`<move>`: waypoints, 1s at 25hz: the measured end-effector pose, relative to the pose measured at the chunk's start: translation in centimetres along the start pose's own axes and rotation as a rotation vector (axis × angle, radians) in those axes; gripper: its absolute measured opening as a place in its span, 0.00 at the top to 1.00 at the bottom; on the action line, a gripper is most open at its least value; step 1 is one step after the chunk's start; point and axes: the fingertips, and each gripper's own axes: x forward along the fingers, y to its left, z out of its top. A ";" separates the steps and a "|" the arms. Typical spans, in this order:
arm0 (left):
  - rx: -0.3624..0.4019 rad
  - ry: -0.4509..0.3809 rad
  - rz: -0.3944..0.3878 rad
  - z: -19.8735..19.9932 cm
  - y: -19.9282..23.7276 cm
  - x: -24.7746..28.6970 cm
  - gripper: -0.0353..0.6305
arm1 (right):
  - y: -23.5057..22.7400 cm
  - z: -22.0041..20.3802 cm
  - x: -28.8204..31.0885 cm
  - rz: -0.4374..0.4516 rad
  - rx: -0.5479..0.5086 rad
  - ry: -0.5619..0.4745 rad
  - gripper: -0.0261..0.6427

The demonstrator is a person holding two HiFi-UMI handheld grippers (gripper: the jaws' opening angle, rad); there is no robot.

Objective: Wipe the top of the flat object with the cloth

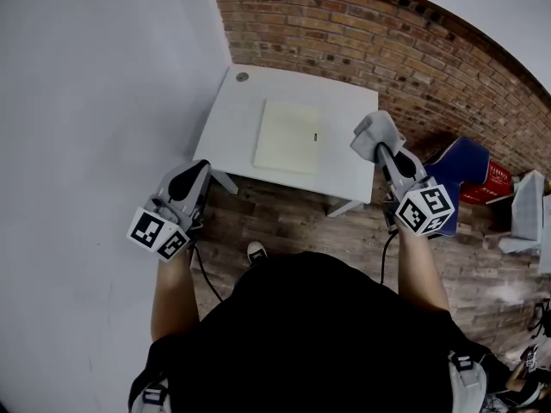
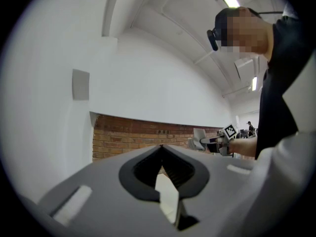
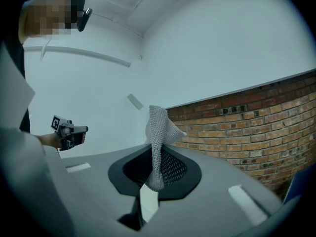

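A pale yellow flat board [image 1: 288, 136] lies on the small white table [image 1: 234, 127] ahead of me. My right gripper [image 1: 380, 148] hangs past the table's right edge, shut on a grey knitted cloth [image 1: 374, 131]; in the right gripper view the cloth [image 3: 159, 132] sticks up from between the closed jaws. My left gripper [image 1: 191, 179] is held off the table's near left corner, jaws together with nothing in them. In the left gripper view the left gripper [image 2: 161, 149] points up at the wall and its jaws meet at the tip.
A brick wall [image 1: 387, 50] runs behind the table and a white wall [image 1: 95, 101] stands to the left. On the wooden floor [image 1: 293, 218] at right are a blue and red object [image 1: 472, 172] and a white object [image 1: 527, 213]. A cable hangs below my right hand.
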 end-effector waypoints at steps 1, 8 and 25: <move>0.002 -0.001 -0.002 0.0 0.6 0.2 0.94 | 0.1 0.0 0.4 -0.002 -0.001 -0.002 0.94; -0.009 0.018 -0.021 -0.1 2.9 1.0 0.94 | 0.8 -0.2 2.7 -0.007 0.009 0.009 0.94; -0.036 0.028 -0.114 -0.6 8.8 3.0 0.94 | 2.1 0.0 6.1 -0.101 0.010 0.016 0.94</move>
